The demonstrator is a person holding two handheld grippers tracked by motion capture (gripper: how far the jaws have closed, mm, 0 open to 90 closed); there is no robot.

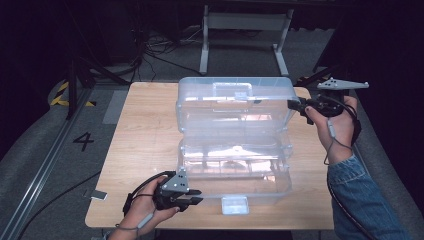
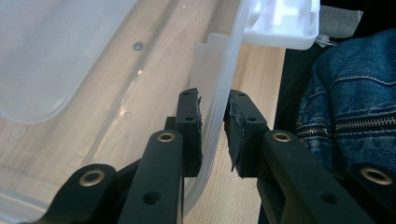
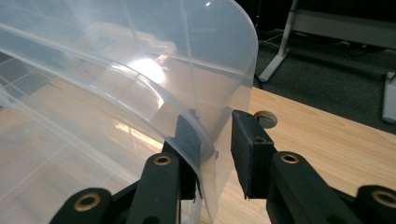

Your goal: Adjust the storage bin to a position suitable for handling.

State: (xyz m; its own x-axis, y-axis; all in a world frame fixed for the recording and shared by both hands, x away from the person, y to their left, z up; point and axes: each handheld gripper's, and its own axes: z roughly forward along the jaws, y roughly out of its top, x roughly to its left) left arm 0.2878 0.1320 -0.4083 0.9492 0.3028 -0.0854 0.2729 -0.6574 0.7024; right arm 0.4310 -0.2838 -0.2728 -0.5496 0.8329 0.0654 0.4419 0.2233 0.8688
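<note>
A: Box (image 1: 235, 165) — clear plastic, in the middle of the worktop (image 1: 145, 145), its lid (image 1: 232, 102) swung up and standing at the far side. In the high view its long axis runs left to right across the worktop, with the open mouth facing up and a white latch (image 1: 235, 205) hanging off the near edge.

B: And the claws there?

A: The left claw (image 1: 192, 196) sits at the near left corner of the box; the right claw (image 1: 295, 105) is at the right end of the raised lid. How each one grips can't be told from that height.

B: The left gripper view?

A: It shows what the high view can't: the box (image 2: 215, 107) wall passes between the two jaws. The left claw (image 2: 215, 135) has the inner pad against the wall, while a narrow gap shows at the outer pad, so it is released, not yet clamped. The latch (image 2: 285, 23) is at the top, and a denim sleeve (image 2: 350, 107) at the right.

B: The right gripper view?

A: The curved edge of the lid (image 3: 201, 70) stands between the jaws of the right claw (image 3: 217, 140). One pad lies behind the clear plastic; the other stands apart from it on the outside, so this claw is released too. Beyond it are the worktop (image 3: 317, 126) and a round hole (image 3: 266, 119) in it.
</note>
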